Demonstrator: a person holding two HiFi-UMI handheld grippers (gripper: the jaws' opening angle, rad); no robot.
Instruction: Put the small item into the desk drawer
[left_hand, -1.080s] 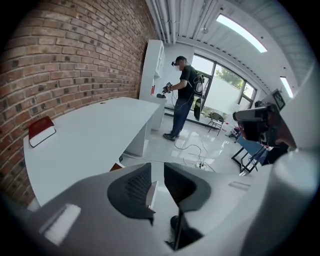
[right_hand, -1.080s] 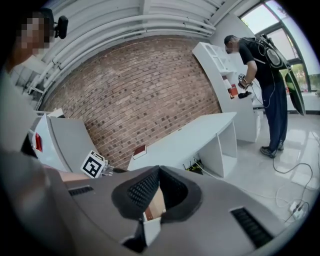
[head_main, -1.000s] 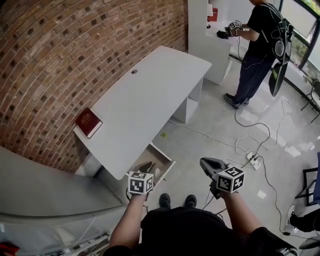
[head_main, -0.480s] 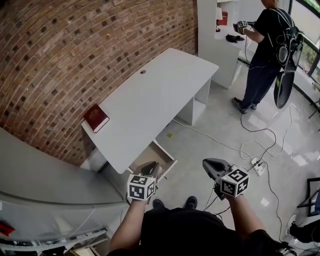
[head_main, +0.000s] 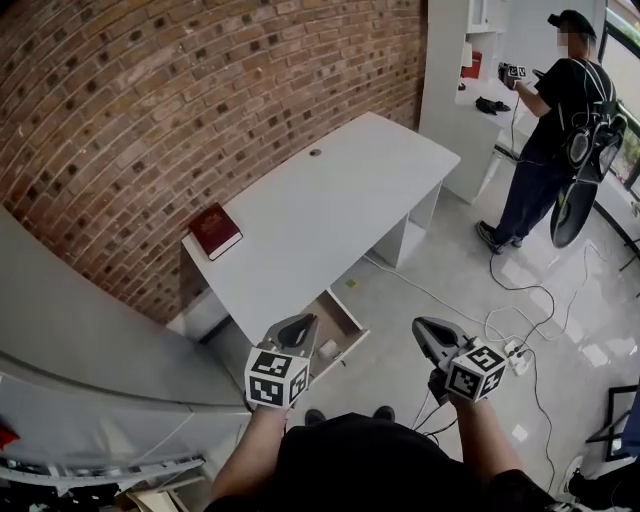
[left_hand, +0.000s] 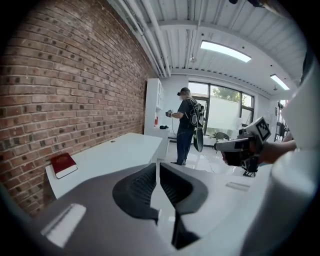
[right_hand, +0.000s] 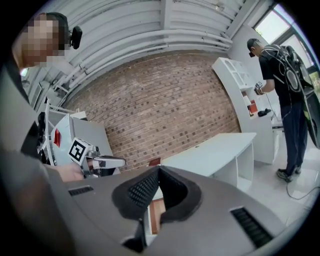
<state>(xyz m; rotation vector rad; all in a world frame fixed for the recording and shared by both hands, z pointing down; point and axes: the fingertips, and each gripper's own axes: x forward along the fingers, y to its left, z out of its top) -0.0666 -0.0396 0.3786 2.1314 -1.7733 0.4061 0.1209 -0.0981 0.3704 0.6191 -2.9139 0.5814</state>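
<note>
The item (head_main: 327, 349) is lying in the open drawer (head_main: 348, 316) below the counter (head_main: 330, 210), so placing looks done. The left tongs (head_main: 305, 322), just closing to a slit, and the touching right tongs (head_main: 422, 327) are holding nothing.

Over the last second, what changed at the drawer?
Left gripper has lifted clear of the open drawer, its fingers just closing, nearly together, nothing between them. A small white item lies in the drawer. Unchanged: drawer open, right gripper shut and empty, red book on the desk.
</note>
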